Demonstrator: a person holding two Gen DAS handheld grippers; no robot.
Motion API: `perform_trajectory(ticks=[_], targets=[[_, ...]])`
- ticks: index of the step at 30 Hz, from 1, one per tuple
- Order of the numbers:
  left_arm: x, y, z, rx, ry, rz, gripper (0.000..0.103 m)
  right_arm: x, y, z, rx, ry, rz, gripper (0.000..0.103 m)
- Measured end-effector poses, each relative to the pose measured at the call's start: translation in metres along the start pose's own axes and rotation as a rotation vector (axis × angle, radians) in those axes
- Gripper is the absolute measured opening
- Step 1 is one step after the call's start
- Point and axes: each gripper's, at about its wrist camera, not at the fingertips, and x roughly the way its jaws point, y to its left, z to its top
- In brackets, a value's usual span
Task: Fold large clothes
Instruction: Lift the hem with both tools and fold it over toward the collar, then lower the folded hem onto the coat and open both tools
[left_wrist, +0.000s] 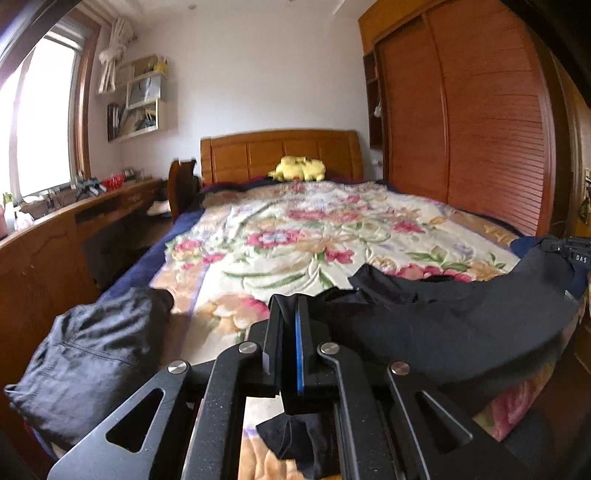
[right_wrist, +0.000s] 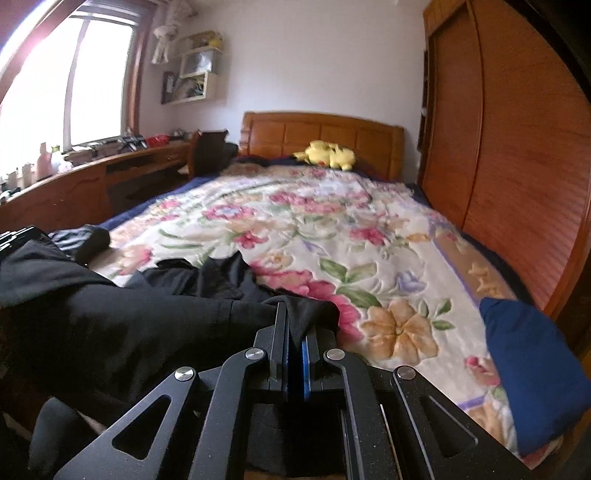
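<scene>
Both grippers were clamped on cloth: our left gripper had its jaws pressed together w/ a fold of the black garment pinched between them, and our right gripper pinched another bit of the same black garment the same way.

Room to move, all relative to the bed: wardrobe w/ slatted doors ran tight along the bed's right side, desk stood along its left side w/ a narrow gap between. Headboard closed the far end, a yellow plush toy just in front of it. Most of the floral blanket beyond the grippers lay bare, so the open stretch was toward the headboard.

Black garment lay at the foot end of the bed, strung between our two grippers: in the left wrist view it spread to the right of the jaws, in the right wrist view to the left. Some of it drooped below the left jaws. It looked plain black, matte, loosely creased, rumpled on the blanket farther in.

Also at the foot end: a dark grey garment crumpled at the left corner, a blue cloth at the right corner.
</scene>
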Motion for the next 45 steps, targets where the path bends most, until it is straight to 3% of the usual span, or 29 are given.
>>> perform_trajectory(ticks=[7, 20, 27, 35, 37, 40, 42, 43, 44, 45], targets=[[0.051, -0.003, -0.003, 0.005, 0.055, 0.012, 0.006, 0.051, 0.008, 0.014, -0.029, 0.067, -0.001, 0.004], [0.136, 0.005, 0.026, 0.013, 0.085, 0.031, 0.006, 0.127, -0.002, 0.053, -0.008, 0.070, 0.016, 0.005], [0.173, 0.012, 0.042, 0.019, 0.091, 0.053, 0.006, 0.183, -0.001, 0.079, -0.018, 0.071, -0.019, 0.005], [0.204, 0.007, 0.036, 0.045, 0.146, 0.053, 0.006, 0.245, 0.003, 0.072, -0.039, 0.195, -0.050, 0.005], [0.200, 0.005, 0.034, 0.053, 0.141, 0.060, 0.012, 0.254, 0.001, 0.068, -0.035, 0.222, -0.054, 0.005], [0.189, 0.005, 0.033, 0.043, 0.135, 0.043, 0.031, 0.255, 0.001, 0.072, -0.033, 0.225, -0.060, 0.014], [0.178, 0.004, 0.031, 0.044, 0.129, 0.028, 0.043, 0.248, 0.002, 0.075, -0.041, 0.205, -0.070, 0.038], [0.174, 0.003, 0.030, 0.049, 0.130, 0.021, 0.044, 0.244, 0.002, 0.076, -0.042, 0.188, -0.089, 0.063], [0.169, 0.000, 0.029, 0.054, 0.133, 0.015, 0.051, 0.238, 0.001, 0.077, -0.040, 0.162, -0.096, 0.073], [0.161, -0.002, 0.025, 0.059, 0.137, 0.005, 0.065, 0.230, 0.000, 0.078, -0.036, 0.139, -0.100, 0.074]])
